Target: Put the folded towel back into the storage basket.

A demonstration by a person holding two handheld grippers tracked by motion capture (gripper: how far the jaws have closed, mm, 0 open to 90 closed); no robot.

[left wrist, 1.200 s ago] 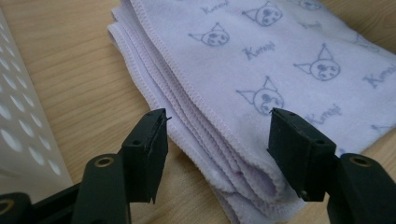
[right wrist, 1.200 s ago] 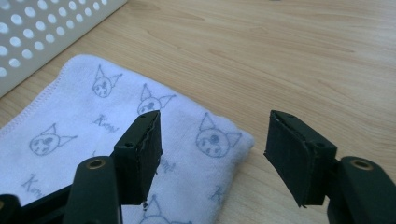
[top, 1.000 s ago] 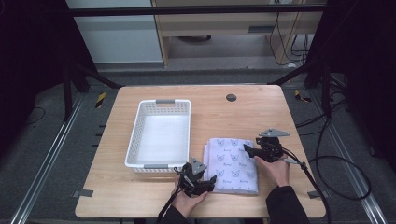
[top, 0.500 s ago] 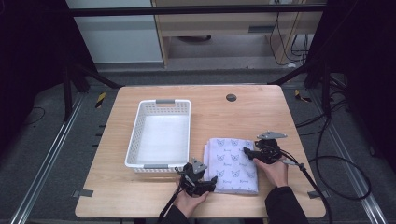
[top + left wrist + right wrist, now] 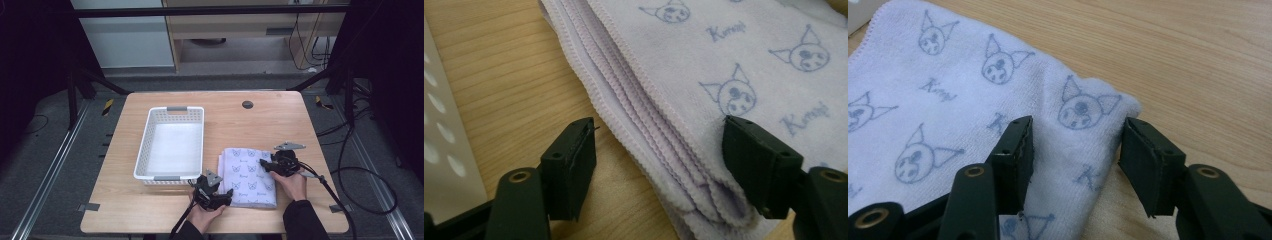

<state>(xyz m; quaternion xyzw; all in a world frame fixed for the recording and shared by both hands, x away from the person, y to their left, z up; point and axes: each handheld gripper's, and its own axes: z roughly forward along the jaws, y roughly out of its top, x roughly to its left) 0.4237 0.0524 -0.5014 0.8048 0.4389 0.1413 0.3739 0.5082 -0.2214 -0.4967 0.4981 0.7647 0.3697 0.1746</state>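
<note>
A white basket (image 5: 171, 145) with perforated walls stands on the wooden table (image 5: 260, 120), just left of a folded lilac towel (image 5: 248, 170). The towel lies flat on the table, near the front edge, right of the basket and a little closer to the person.

The left gripper (image 5: 223, 198) is at the front left corner of the towel. In the left gripper view its jaws have just been opening and stand wide: one is over bare wood, the other rests on top of the towel (image 5: 724, 65), with the stacked hemmed edges between them, not squeezed. So the towel is released there.

The towel is printed with small blue faces with pointed ears and a cursive word that starts with "K"; the rest I cannot read surely.

The right gripper (image 5: 264, 164) is at the right edge of the towel. In the right gripper view its jaws have just been closing around the folded corner (image 5: 1083, 145); the right jaw touches the edge, but I cannot tell if the corner is pinched.
</note>
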